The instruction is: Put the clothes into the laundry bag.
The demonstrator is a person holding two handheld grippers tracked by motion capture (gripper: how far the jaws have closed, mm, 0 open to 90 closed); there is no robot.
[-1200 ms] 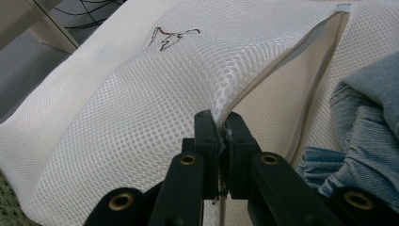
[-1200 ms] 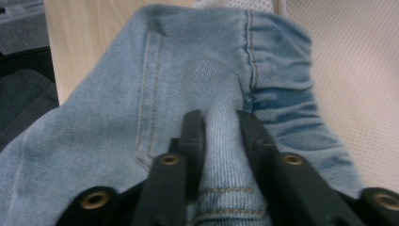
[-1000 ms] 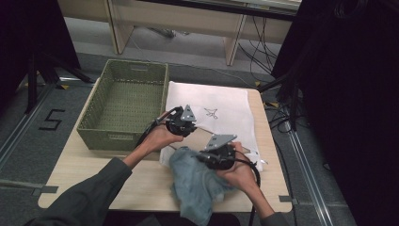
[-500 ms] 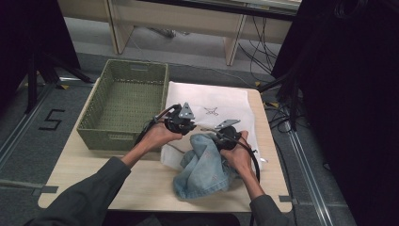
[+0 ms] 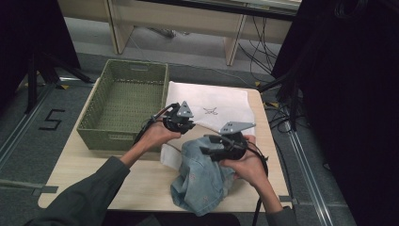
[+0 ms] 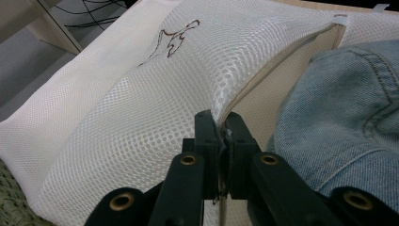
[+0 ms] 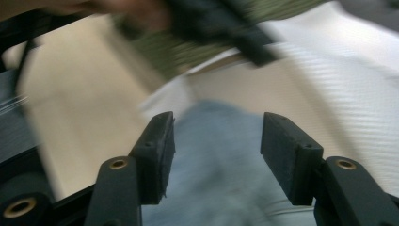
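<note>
A white mesh laundry bag (image 5: 214, 101) with a dark drawing on it lies on the table. My left gripper (image 5: 184, 126) is shut on the edge of the bag's opening (image 6: 219, 123) and lifts that edge. A crumpled light-blue denim garment (image 5: 202, 181) lies at the bag's mouth, and in the left gripper view the denim (image 6: 343, 108) sits just right of the lifted edge. My right gripper (image 5: 210, 147) hovers over the denim (image 7: 216, 174). The right gripper (image 7: 216, 141) has just been opening its jaws, and they stand apart with no cloth pinched between them.
An empty green woven basket (image 5: 123, 101) stands left of the bag, close to my left hand. The wooden table (image 5: 89, 165) shows bare wood at the front left. Desk legs and cables lie on the floor beyond the table's far edge.
My right gripper carried the denim up toward the bag's mouth, then let it go and drew back with its jaws spread. The left gripper has kept its hold on the bag's edge.
</note>
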